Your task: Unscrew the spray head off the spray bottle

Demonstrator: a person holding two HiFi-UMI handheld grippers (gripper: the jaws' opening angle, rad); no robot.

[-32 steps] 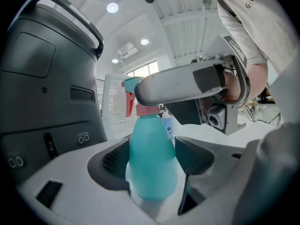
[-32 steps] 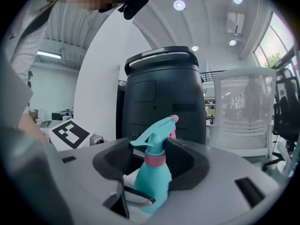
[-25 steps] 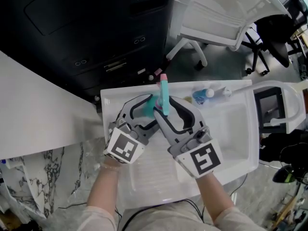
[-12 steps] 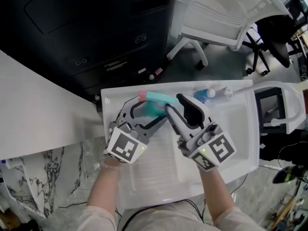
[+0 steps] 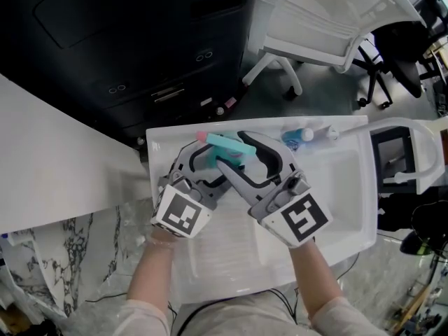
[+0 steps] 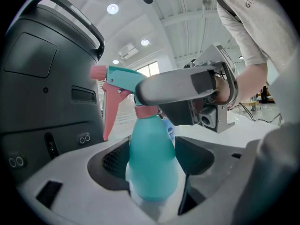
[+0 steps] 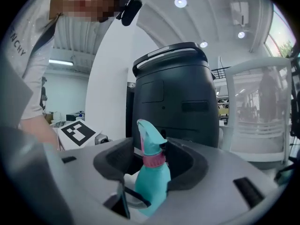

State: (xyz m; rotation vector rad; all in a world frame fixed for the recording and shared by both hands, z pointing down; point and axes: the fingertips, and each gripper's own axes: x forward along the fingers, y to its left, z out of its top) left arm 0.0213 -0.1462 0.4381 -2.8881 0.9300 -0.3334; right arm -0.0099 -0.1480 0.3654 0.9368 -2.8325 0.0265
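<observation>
Closest in: two bare forearms, with a marker cube on the back of each gripper. Left gripper (image 5: 208,162) clamped on the fat teal body of the spray bottle (image 6: 152,158), pads pressed in on both sides low down, bottle upright between them. Right gripper (image 5: 241,152) in from the other side and higher up, closed around the spray head (image 6: 123,75), one pad right up against the pink collar (image 7: 153,160) at the neck. Head seated on the bottle, not off yet, collar touching the teal shoulder. Pink trigger (image 6: 108,111) hanging down in front, nozzle pointing off to the person's left. Can't tell what's inside the bottle, plastic way too opaque for that.

All of it held over the left half of a white plastic tray (image 5: 350,208) with a ribbed floor. Can't tell if the bottle's base touches it. Also in the tray, up by the far rim and well apart from the grippers: a small bottle with a blue cap (image 5: 297,137), lying down.

Past the tray, a big black bin (image 5: 140,40) on the left and a white chair (image 5: 329,19) on the right.
</observation>
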